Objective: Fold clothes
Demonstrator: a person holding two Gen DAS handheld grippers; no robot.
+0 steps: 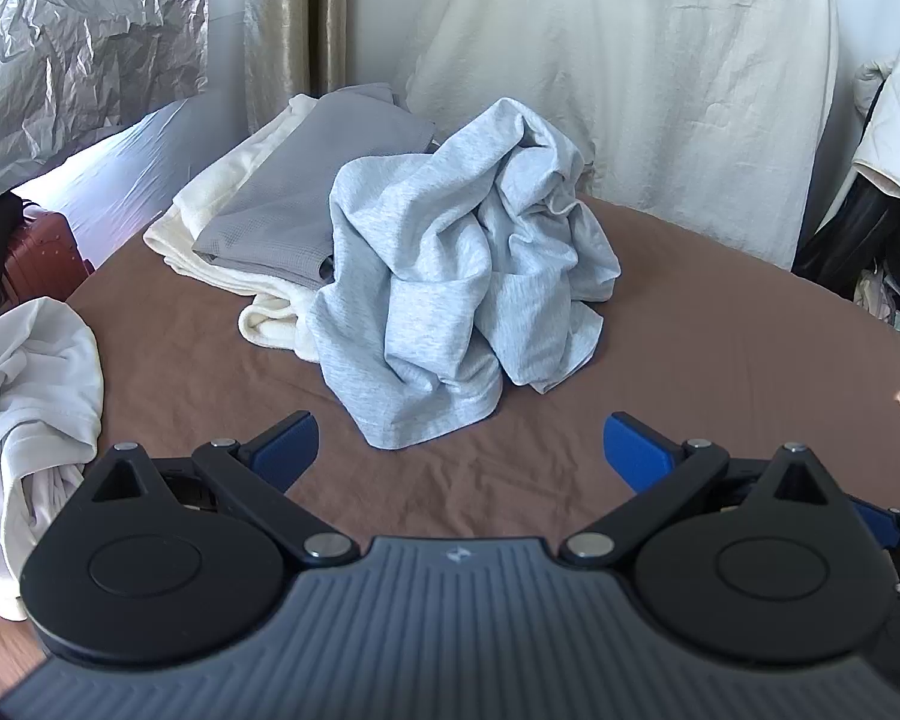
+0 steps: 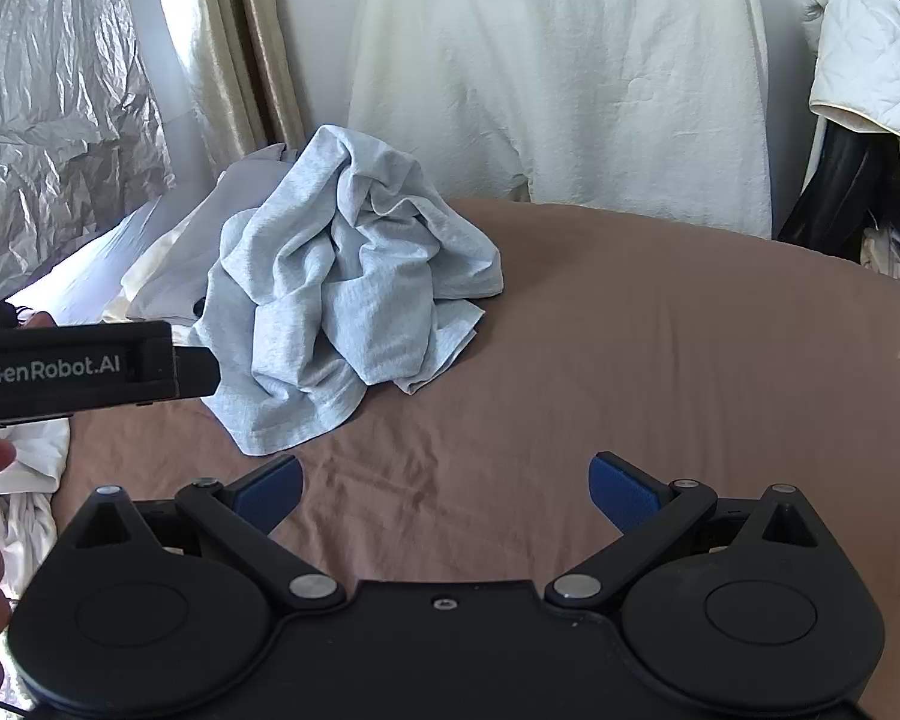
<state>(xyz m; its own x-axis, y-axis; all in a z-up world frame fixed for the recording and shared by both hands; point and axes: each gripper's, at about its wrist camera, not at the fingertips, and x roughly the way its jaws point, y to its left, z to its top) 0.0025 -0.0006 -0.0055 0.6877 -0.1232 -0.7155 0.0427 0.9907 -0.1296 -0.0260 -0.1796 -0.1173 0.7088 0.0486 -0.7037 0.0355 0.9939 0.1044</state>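
Left hand-held gripper: blue-padded fingers spread wide, released, nothing between them, hovering over the brown cloth-covered bed.

Right hand-held gripper: likewise spread wide, released, over bare brown cloth. In the right wrist view the left unit shows at 9 o'clock as a black bar lettered "GenRobot.AI".

Crumpled light grey jersey garment: heaped in a loose mound on the bed, ahead of the left fingers at 12 o'clock, its lower hem near them but apart. From the right wrist view the same heap lies toward 11 o'clock, well apart from the right fingers.

Folded darker grey garment: stacked flat on a folded cream garment, at 10 o'clock of the heap; the heap's left edge overlaps both.

Rumpled white garment: hanging over the bed's edge at 9 o'clock in the left view.

Backdrop: cream draped sheet, silver crinkled foil sheet, beige curtain.
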